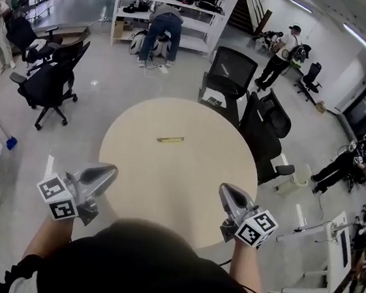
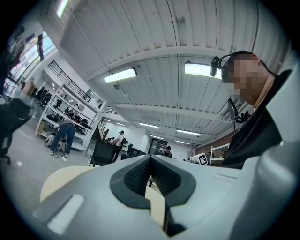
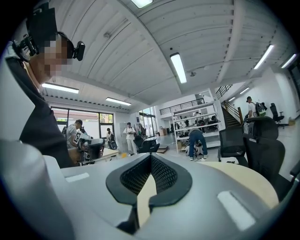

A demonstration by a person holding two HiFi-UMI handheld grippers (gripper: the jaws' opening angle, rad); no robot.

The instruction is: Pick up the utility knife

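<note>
The utility knife, slim and yellow, lies flat on the round beige table, a little past the table's middle. My left gripper hovers at the table's near left edge, its jaws shut with nothing between them. My right gripper is over the near right edge, likewise shut and empty. Both are well short of the knife and apart from it. In the left gripper view the closed fingertips point slightly upward, and the knife is not visible there. The right gripper view shows its meeting fingertips and a strip of table.
Black office chairs crowd the table's far right side, with another behind it. More chairs stand on the floor to the left. White shelving and several people are in the background.
</note>
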